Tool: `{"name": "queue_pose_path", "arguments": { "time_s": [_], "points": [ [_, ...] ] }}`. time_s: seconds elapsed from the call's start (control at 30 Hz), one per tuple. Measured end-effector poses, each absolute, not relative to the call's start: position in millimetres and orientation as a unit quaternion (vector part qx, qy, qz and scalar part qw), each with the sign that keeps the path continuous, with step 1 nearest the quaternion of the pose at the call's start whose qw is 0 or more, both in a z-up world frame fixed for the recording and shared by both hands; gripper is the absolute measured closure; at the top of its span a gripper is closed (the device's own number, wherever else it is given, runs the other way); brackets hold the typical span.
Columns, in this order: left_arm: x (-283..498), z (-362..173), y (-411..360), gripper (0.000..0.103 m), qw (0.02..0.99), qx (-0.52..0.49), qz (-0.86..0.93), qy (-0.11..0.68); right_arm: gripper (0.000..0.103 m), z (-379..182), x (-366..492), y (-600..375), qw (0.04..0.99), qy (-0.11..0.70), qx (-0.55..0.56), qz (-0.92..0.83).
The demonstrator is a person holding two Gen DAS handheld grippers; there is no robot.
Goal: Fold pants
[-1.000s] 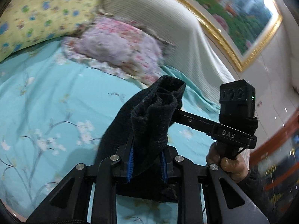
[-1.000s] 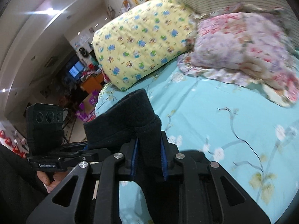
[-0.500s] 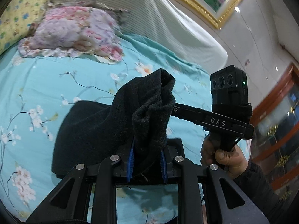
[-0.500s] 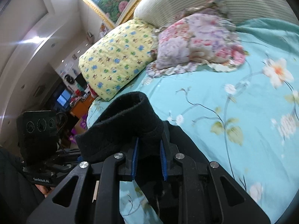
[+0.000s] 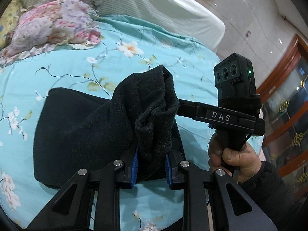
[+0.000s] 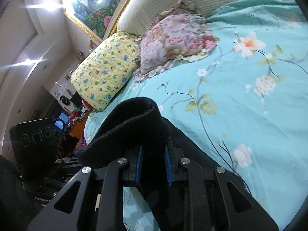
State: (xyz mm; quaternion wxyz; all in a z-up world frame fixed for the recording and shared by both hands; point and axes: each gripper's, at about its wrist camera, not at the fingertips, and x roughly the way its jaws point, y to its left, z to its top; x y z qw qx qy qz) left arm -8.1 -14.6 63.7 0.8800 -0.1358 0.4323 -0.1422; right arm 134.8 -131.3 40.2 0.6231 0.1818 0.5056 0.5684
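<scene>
The black pants (image 5: 80, 134) lie partly spread on the turquoise floral bedsheet (image 5: 80, 65), with one end lifted. My left gripper (image 5: 151, 165) is shut on a bunched fold of that black fabric, which stands up between its blue pads. In the right wrist view my right gripper (image 6: 153, 169) is shut on another thick edge of the pants (image 6: 132, 121), curled over its fingers. The right gripper's handle and camera (image 5: 233, 80) show at the right of the left wrist view, held by a hand (image 5: 231, 157). The left gripper's camera (image 6: 32, 134) shows at the left.
A pink floral pillow (image 5: 52, 28) and a yellow patterned pillow (image 6: 107, 71) lie at the head of the bed, against a striped cream headboard (image 5: 163, 7). A gold-framed painting (image 6: 92, 2) hangs above. Wooden furniture (image 5: 284, 104) stands beyond the bed's right side.
Both grippers have carried the held fabric across the bed and lower, rolling as they went. More of the pants now lies spread on the sheet. The pillows have shifted toward the upper left.
</scene>
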Motion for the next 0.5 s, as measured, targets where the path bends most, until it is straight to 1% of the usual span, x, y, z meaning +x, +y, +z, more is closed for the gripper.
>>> {"name": "queue_pose_path", "arguments": {
  "time_s": [0.13,0.17,0.2,0.23,0.4,0.47,0.5],
  "points": [
    [-3.3,53.3,-27.1,0.080,0.876,-0.121,-0.147,0.444,0.081,29.4,133.5,-145.1,0.629,0.514,0.187,0.553],
    [-0.6,50.0,-29.6,0.080,0.874,-0.120,-0.148,0.448,0.083,26.7,133.6,-147.3,0.630,0.517,0.187,0.549],
    [1.1,46.5,-32.6,0.080,0.872,-0.116,-0.148,0.452,0.090,23.8,133.6,-150.0,0.631,0.520,0.186,0.545],
    [2.2,44.3,-34.1,0.080,0.872,-0.113,-0.148,0.453,0.093,21.5,133.4,-152.0,0.631,0.523,0.186,0.542],
    [6.3,34.2,-45.1,0.079,0.869,-0.092,-0.152,0.462,0.093,12.4,129.4,-162.1,0.636,0.535,0.186,0.525],
    [7.9,30.1,-47.1,0.072,0.866,-0.088,-0.153,0.467,0.093,7.4,128.6,-166.9,0.641,0.543,0.187,0.508],
    [8.1,28.5,-47.4,0.070,0.864,-0.088,-0.158,0.469,0.093,5.2,128.5,-170.1,0.645,0.547,0.188,0.500]
  ]
}}
